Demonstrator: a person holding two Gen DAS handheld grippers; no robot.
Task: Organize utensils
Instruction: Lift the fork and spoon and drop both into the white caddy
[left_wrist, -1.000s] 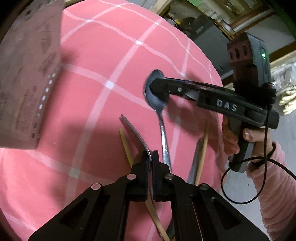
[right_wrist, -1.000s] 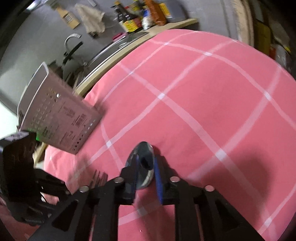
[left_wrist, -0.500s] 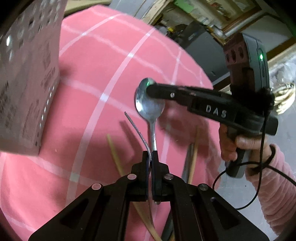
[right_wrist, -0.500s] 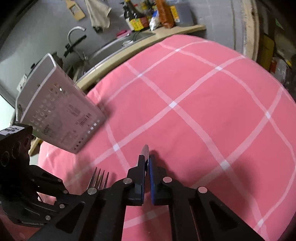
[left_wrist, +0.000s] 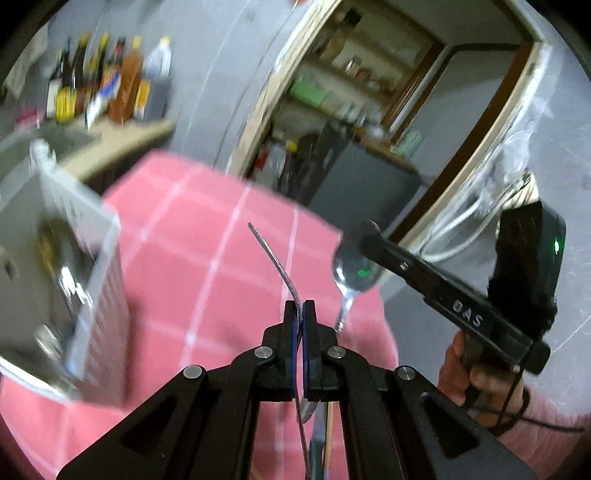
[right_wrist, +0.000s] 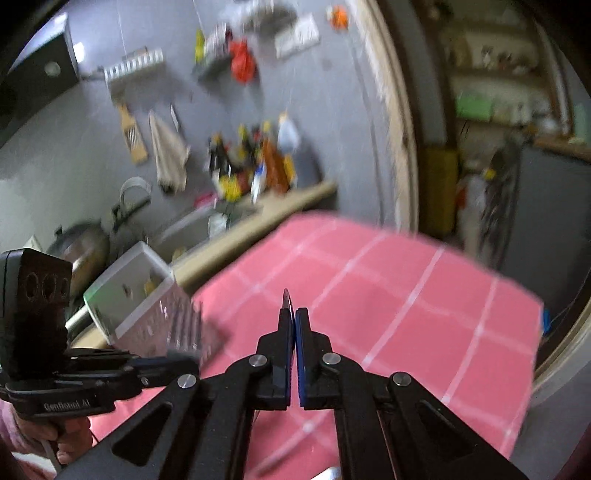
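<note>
My left gripper (left_wrist: 300, 308) is shut on a metal fork (left_wrist: 275, 258), held in the air with its tines pointing up and away. My right gripper (right_wrist: 292, 318) is shut on a metal spoon (right_wrist: 286, 300), seen edge-on; in the left wrist view the spoon (left_wrist: 352, 275) hangs bowl-up from the right gripper (left_wrist: 369, 240). A white perforated utensil holder (left_wrist: 74, 280) stands on the pink checked tablecloth (left_wrist: 207, 243), left of the fork. It also shows in the right wrist view (right_wrist: 147, 302), with the left gripper (right_wrist: 184, 363) in front of it.
A knife and wooden chopsticks (left_wrist: 325, 439) lie on the cloth beneath my left gripper. A counter with bottles (right_wrist: 255, 173) and a sink (right_wrist: 199, 225) stands behind the table. A doorway with shelves (left_wrist: 354, 85) is to the right.
Both grippers have lifted their utensils up off the table and tilted upward. The utensil holder now sits closer to the left of the fork. Both views are blurred by motion.
</note>
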